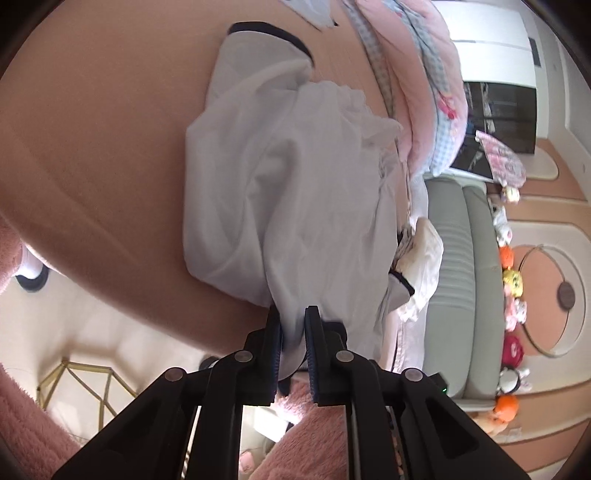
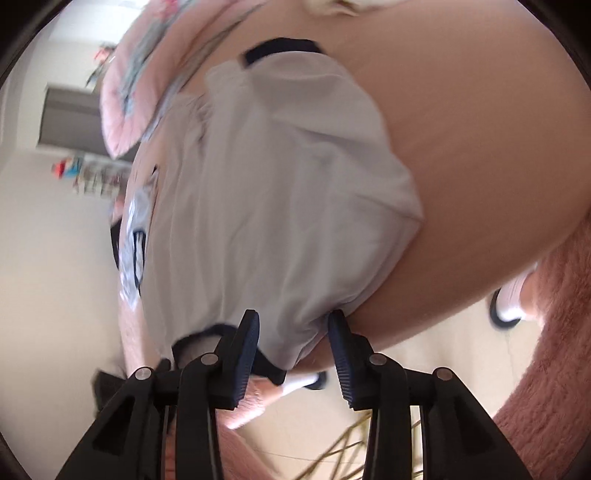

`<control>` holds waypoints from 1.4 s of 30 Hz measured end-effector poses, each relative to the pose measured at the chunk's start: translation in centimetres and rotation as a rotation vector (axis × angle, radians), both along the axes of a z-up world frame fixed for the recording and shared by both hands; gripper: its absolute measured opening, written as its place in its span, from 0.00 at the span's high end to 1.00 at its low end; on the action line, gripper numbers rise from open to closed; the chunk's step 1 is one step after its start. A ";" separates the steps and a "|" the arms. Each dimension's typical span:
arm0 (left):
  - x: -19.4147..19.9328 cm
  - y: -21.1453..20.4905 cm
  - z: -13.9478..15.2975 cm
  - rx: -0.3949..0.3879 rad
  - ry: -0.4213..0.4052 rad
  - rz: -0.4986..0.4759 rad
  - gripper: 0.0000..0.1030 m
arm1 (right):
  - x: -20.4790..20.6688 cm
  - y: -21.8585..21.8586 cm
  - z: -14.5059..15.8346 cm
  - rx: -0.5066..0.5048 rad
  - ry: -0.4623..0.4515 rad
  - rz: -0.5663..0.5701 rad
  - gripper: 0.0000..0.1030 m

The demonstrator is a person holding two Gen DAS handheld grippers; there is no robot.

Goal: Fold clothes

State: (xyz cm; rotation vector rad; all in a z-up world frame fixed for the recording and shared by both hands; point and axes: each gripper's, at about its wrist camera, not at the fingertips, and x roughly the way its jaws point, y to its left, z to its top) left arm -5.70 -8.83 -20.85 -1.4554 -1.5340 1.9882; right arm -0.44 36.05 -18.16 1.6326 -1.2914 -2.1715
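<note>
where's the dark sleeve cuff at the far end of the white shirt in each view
Left wrist: dark cuff at top centre, beyond the left gripper.
Right wrist: the same cuff at top centre, beyond the right gripper.
Shared landmark: the white shirt on the pink bed.

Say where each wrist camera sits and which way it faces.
Left wrist: on the left gripper, facing along fingers clamped on the white dark-trimmed garment over the peach bed sheet; pink fuzzy sleeve shows.
Right wrist: on the right gripper, jaws apart around the garment's hem.
Shared: garment, sheet.
</note>
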 end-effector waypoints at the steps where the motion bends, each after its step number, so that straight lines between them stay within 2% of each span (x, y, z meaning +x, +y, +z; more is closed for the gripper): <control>1: -0.1 0.0 -0.4 0.020 -0.007 0.013 0.89 | 0.0 0.4 -0.5 -0.046 -0.007 -0.033 0.63; 3: 0.0 0.2 -1.0 0.050 -0.015 0.024 0.87 | -0.2 0.8 -1.3 -0.104 -0.011 -0.076 0.63; 4: 0.0 0.5 -1.2 0.055 -0.017 0.028 0.81 | -0.3 0.8 -1.4 -0.112 -0.012 -0.086 0.63; 8: 0.1 0.7 -1.0 0.045 0.006 0.033 0.72 | -1.5 -0.6 -0.8 -0.072 -0.034 -0.078 0.63; 12: 0.1 0.8 -0.4 -0.004 0.032 0.025 0.71 | -0.9 -1.0 0.4 0.018 -0.049 -0.093 0.63; 17: -0.3 0.9 -0.9 0.020 0.033 0.030 0.70 | -1.1 -0.3 -0.2 0.008 -0.036 -0.137 0.63; 22: -1.3 1.1 -0.8 0.049 0.069 0.049 0.66 | -3.5 -1.5 -0.1 0.074 0.038 -0.089 0.63; 26: -2.2 1.7 -0.8 -0.009 0.095 0.077 0.65 | -4.8 -1.6 -0.4 0.084 0.097 -0.069 0.63; 28: -2.8 2.2 -0.5 -0.041 0.104 0.061 0.65 | -5.4 -2.2 -0.2 0.094 0.114 -0.035 0.64; 29: -3.2 2.4 0.0 -0.049 0.122 0.039 0.77 | -5.6 -2.4 0.0 0.099 0.122 -0.017 0.80; 30: -3.7 2.6 0.7 -0.051 0.150 0.010 0.96 | -5.9 -2.7 0.1 0.104 0.131 0.000 0.91; 32: -4.3 2.6 2.6 -0.064 0.218 -0.028 0.96 | -6.3 -3.1 1.4 0.121 0.168 0.020 0.95; 36: -3.8 1.6 9.7 -0.120 0.403 -0.035 0.96 | -6.0 -2.7 8.5 0.245 0.401 0.006 0.95; 39: -3.3 1.4 14.6 -0.084 0.527 -0.071 0.96 | -5.4 -3.1 14.1 0.346 0.566 0.026 0.95; 42: -2.3 1.3 18.3 -0.061 0.619 -0.090 0.96 | -4.0 -3.9 18.3 0.348 0.678 0.043 0.95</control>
